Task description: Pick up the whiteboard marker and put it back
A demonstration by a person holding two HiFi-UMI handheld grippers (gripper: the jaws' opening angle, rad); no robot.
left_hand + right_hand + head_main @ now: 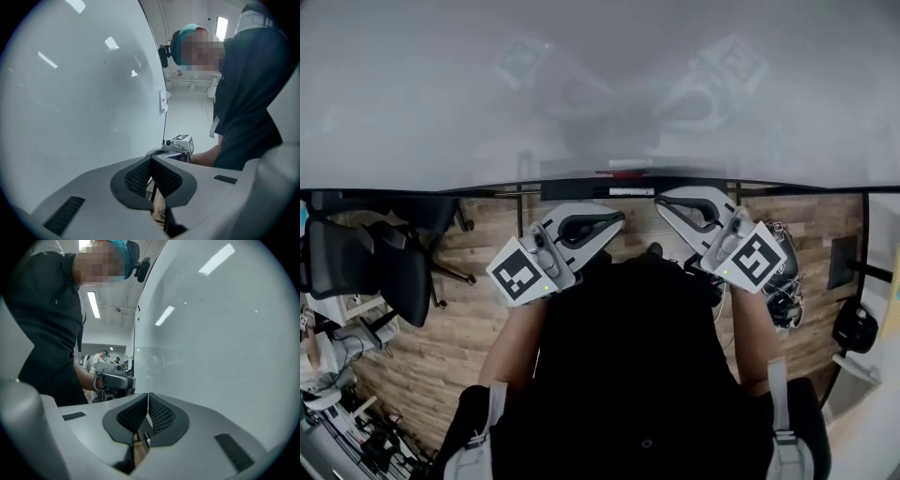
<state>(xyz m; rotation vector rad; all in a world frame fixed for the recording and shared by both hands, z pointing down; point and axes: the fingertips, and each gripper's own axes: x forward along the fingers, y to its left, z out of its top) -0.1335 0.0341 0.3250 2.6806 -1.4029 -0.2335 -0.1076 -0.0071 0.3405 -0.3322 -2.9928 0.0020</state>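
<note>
A whiteboard point(581, 84) fills the top of the head view, with a ledge point(628, 187) along its lower edge. On that ledge lies a thin red thing point(623, 172), probably the whiteboard marker, too small to tell for sure. My left gripper point(619, 217) and right gripper point(661, 200) hover side by side just below the ledge, close to the person's body. Both are shut with nothing between the jaws. The left gripper view has the pads point(140, 176) pressed together beside the board point(84, 103). The right gripper view shows the same point(148, 397).
A black office chair point(384, 262) stands on the wooden floor point(469, 328) at the left. A bundle of cables and gear point(783, 300) lies at the right, with a black object point(855, 328) beyond it. A small white fixture point(162, 101) sticks out at the board's edge.
</note>
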